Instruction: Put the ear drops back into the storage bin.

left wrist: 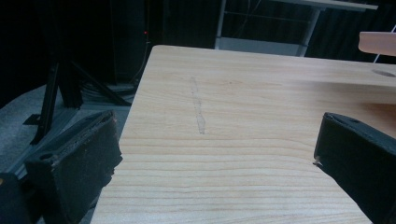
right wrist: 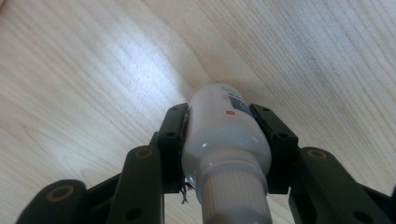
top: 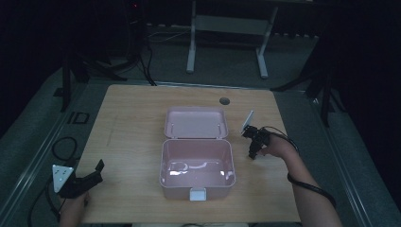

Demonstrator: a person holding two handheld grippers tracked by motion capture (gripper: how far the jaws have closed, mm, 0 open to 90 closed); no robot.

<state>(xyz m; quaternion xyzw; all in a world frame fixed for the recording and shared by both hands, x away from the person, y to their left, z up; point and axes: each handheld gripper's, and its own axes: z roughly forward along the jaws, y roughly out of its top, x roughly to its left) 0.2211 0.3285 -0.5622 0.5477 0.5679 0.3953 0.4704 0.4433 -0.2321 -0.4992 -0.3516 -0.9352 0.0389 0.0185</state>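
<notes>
A white bottle (right wrist: 224,135) with a ribbed white cap and a small blue and red label is clamped between the jaws of my right gripper (right wrist: 219,112), its base towards the wooden table. In the high view my right gripper (top: 253,152) points down at the table just right of an open pink box (top: 163,163). The box's lid (top: 196,122) lies flipped back behind it, and the inside looks empty. My left gripper (top: 94,174) rests near the table's front left corner, jaws wide apart with nothing between them (left wrist: 215,144).
The box has a white latch (top: 197,194) on its front wall. A round cable hole (top: 224,100) sits near the table's far edge. A corner of the pink box (left wrist: 378,42) shows at the upper right of the left gripper view. Cables (top: 64,146) lie on the floor at left.
</notes>
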